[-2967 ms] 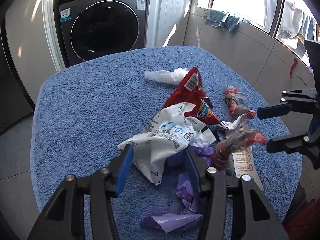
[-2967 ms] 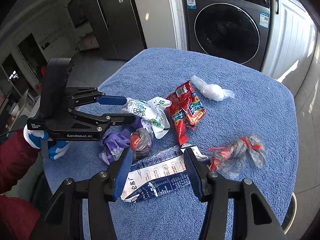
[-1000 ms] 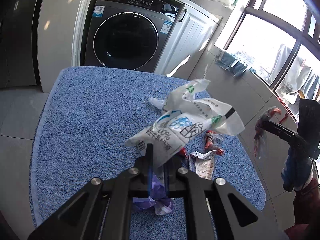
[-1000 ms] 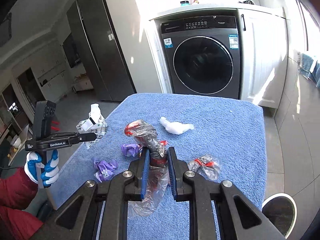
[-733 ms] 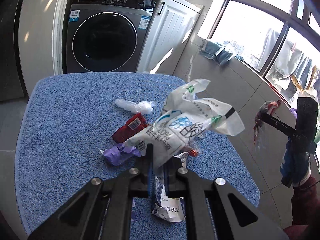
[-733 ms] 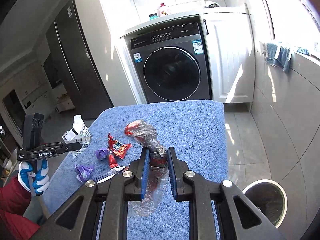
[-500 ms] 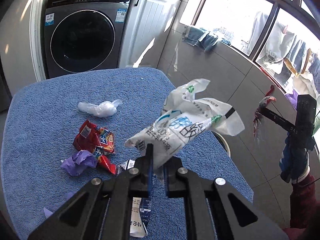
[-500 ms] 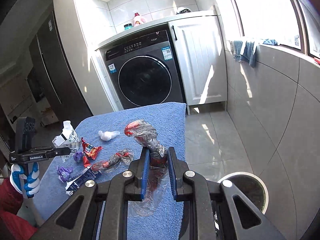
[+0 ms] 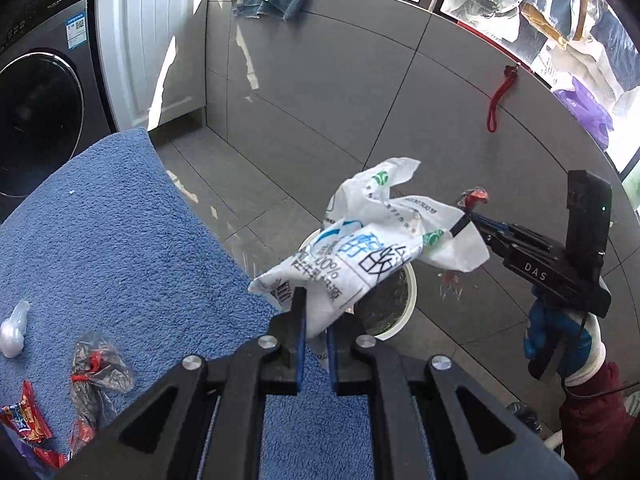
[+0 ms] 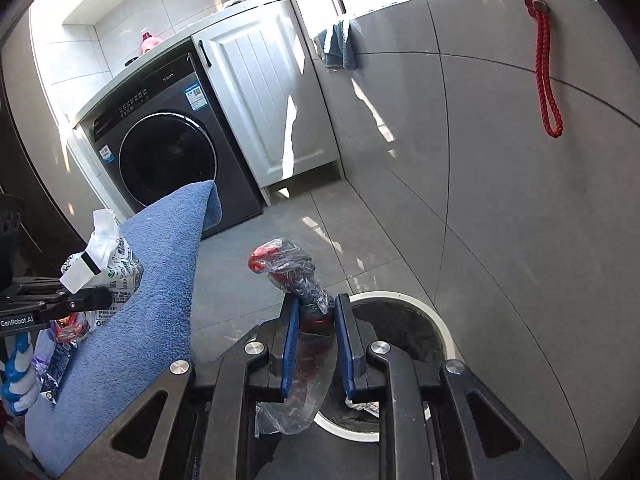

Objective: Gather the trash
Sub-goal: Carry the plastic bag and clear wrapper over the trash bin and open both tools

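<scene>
My left gripper (image 9: 316,308) is shut on a crumpled white bag with blue print (image 9: 368,240), held up past the edge of the blue-towelled table (image 9: 100,240). Below and behind the bag stands a round white-rimmed trash bin (image 9: 400,304) on the floor. My right gripper (image 10: 316,312) is shut on a clear plastic wrapper with red inside (image 10: 292,268), just over the bin (image 10: 436,328). In the left wrist view the right gripper (image 9: 476,216) hangs at the right, held by a blue-gloved hand (image 9: 556,336). The right wrist view shows the left gripper (image 10: 96,296) with its white bag (image 10: 108,256) at the far left.
On the towel lie a clear wrapper with red (image 9: 96,368), a red snack bag (image 9: 24,420) and a white plastic wad (image 9: 14,328). A washing machine (image 10: 168,160) and white cabinet (image 10: 264,100) stand behind. A grey tiled wall (image 10: 520,200) with a red cord (image 10: 548,68) is close on the right.
Both grippers have swung right, off the table and toward the floor bin, each still holding its piece. The bin has come close under the right gripper.
</scene>
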A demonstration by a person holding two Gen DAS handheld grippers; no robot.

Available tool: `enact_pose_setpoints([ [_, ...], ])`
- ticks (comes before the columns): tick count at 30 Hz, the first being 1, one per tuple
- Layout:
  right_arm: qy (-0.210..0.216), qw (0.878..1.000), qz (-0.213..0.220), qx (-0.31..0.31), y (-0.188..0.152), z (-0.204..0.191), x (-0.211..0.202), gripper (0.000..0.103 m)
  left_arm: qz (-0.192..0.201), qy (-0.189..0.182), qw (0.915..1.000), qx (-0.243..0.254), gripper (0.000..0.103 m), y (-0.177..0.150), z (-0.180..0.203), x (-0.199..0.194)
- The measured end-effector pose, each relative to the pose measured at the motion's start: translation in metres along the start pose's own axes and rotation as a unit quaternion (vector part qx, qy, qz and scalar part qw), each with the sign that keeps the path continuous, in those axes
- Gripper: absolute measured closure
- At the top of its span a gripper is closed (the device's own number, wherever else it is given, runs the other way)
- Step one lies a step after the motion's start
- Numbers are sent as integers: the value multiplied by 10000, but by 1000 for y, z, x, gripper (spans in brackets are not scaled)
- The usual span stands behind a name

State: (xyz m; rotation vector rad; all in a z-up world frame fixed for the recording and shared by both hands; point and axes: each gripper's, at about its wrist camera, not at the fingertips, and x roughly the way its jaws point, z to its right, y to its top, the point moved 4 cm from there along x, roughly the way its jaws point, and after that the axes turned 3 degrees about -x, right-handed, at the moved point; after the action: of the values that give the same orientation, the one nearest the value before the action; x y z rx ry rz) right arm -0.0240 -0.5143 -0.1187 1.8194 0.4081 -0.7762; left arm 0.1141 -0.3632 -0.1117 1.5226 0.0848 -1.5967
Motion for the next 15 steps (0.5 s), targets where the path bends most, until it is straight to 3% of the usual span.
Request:
enact_pose_setpoints([
  [11,-491,9970,-500,315,-15,53,56,81,-812,-38,9966,101,93,28,48,123],
  [15,-694,9951,-615,346,-21,64,64,64,-1003,-179,9947,-99,90,34,53,149],
])
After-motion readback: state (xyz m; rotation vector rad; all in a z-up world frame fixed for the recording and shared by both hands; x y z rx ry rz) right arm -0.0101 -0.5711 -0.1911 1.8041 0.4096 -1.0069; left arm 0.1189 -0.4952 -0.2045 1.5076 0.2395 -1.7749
